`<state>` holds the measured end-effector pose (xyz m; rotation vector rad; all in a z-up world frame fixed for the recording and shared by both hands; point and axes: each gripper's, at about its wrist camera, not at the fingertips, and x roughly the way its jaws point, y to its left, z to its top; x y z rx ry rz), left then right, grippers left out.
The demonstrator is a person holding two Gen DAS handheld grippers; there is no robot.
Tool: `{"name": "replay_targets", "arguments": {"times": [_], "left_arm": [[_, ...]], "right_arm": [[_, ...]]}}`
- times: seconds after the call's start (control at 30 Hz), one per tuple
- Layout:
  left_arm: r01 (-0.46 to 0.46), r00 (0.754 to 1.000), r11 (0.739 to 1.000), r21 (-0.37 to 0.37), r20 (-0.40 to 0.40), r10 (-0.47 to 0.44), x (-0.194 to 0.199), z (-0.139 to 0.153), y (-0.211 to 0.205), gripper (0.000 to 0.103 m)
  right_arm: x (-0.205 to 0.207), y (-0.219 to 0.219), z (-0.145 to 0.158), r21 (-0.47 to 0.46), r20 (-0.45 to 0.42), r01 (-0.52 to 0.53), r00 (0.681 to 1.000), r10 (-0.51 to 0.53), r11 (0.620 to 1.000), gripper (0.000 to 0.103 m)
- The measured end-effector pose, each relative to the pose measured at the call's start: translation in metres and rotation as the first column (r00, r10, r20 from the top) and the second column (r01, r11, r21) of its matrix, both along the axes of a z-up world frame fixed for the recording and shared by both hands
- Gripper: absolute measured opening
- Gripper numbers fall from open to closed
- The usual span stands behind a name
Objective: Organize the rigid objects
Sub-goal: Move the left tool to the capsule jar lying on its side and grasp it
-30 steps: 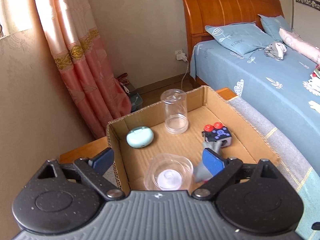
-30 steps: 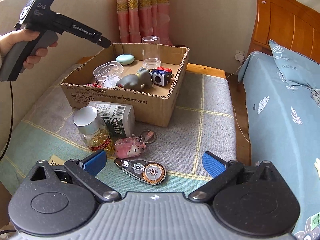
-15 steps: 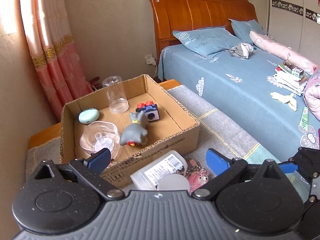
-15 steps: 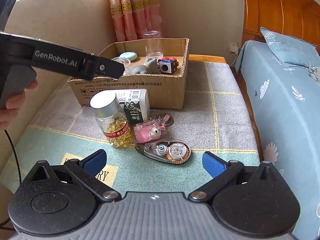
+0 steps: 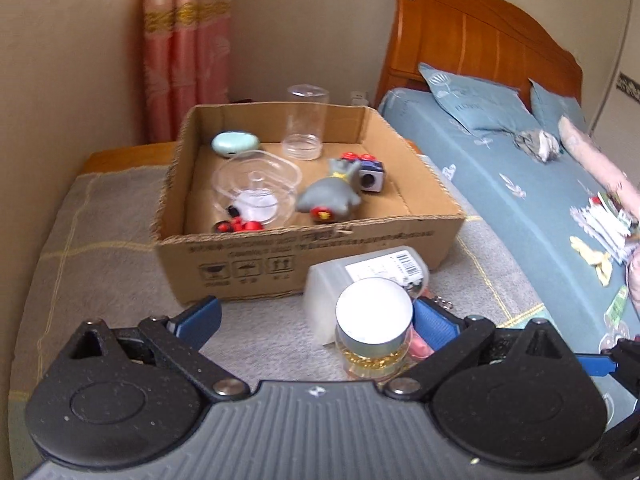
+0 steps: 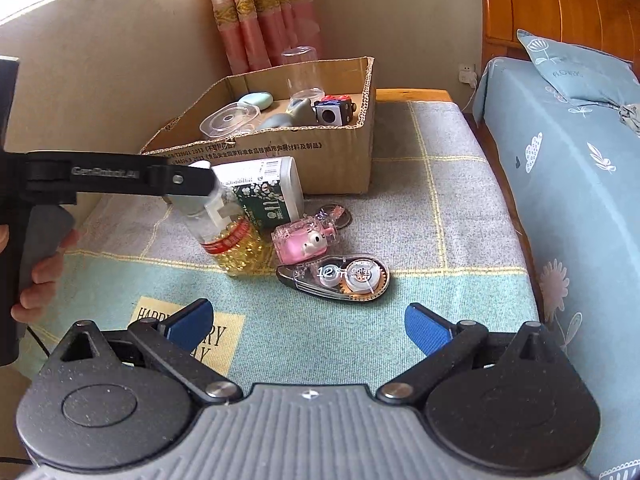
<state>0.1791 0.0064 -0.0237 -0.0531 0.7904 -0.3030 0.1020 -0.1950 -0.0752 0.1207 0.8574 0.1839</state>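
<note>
The left gripper (image 5: pixel 314 316) hangs wide open over the capsule bottle (image 5: pixel 374 330), whose silver cap sits beside its right finger. The bottle stands on the blanket (image 6: pixel 440 184) before the cardboard box (image 6: pixel 320 160). Further right, the right gripper (image 6: pixel 308 320) gapes wide, empty, near the tape dispenser (image 6: pixel 340 278).

This is a bedroom in a home. A bed with a carved wooden headboard (image 5: pixel 472 52) stands at the right, covered with a blue sheet (image 5: pixel 516 184) and blue pillows (image 5: pixel 476 104) with a leaf pattern. Pink curtains (image 5: pixel 184 48) with a gold band hang in the corner against plain beige walls. A wall socket (image 6: pixel 466 72) with a plugged cable sits beside the bed. A checked blanket (image 6: pixel 432 184) carries household small things and a cardboard box (image 5: pixel 304 240).
</note>
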Motion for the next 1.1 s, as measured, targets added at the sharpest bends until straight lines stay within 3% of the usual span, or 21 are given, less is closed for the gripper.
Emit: {"name": "replay_targets", "arguments": {"times": [0.13, 0.23, 0.33, 0.5, 0.57, 0.67, 0.83, 0.97, 1.1], "left_arm": [[-0.158, 0.987, 0.987, 0.027, -0.007, 0.158, -0.007, -0.008, 0.046, 0.101], [-0.187, 0.982, 0.982, 0.017, -0.018, 0.187, -0.012, -0.017, 0.069, 0.101], [-0.141, 0.99, 0.99, 0.023, -0.027, 0.142, -0.02, -0.024, 0.074, 0.101], [0.014, 0.999, 0.998, 0.059, -0.038, -0.012, -0.033, -0.033, 0.054, 0.101], [0.06, 0.997, 0.995, 0.082, -0.043, -0.057, -0.036, -0.039, 0.043, 0.101], [0.11, 0.993, 0.987, 0.114, -0.064, -0.103, -0.039, -0.049, 0.032, 0.101], [0.134, 0.987, 0.984, 0.118, -0.107, -0.122, -0.035, -0.067, 0.027, 0.102], [0.145, 0.988, 0.971, 0.189, -0.075, -0.133, -0.039, -0.069, 0.02, 0.103], [0.147, 0.988, 0.973, 0.178, -0.07, -0.137, -0.04, -0.069, 0.024, 0.102]], "right_arm": [[0.004, -0.001, -0.006, -0.012, -0.013, 0.007, 1.0, -0.007, 1.0, 0.103], [0.01, 0.0, -0.014, -0.053, -0.025, 0.017, 1.0, -0.018, 0.998, 0.103], [0.015, 0.004, -0.024, -0.098, -0.036, 0.022, 0.999, -0.026, 0.995, 0.103], [0.025, 0.018, -0.047, -0.176, -0.088, 0.005, 0.996, -0.021, 0.984, 0.103], [0.024, 0.027, -0.05, -0.231, -0.068, -0.028, 0.998, 0.013, 0.973, 0.103], [0.025, 0.025, -0.052, -0.207, -0.071, -0.053, 0.997, 0.039, 0.977, 0.103], [0.021, 0.027, -0.054, -0.205, -0.036, -0.025, 0.999, 0.018, 0.978, 0.103], [0.025, 0.029, -0.054, -0.203, -0.022, -0.006, 1.0, 0.002, 0.979, 0.103], [0.039, 0.03, -0.054, -0.202, -0.023, 0.003, 1.0, -0.008, 0.979, 0.103]]}}
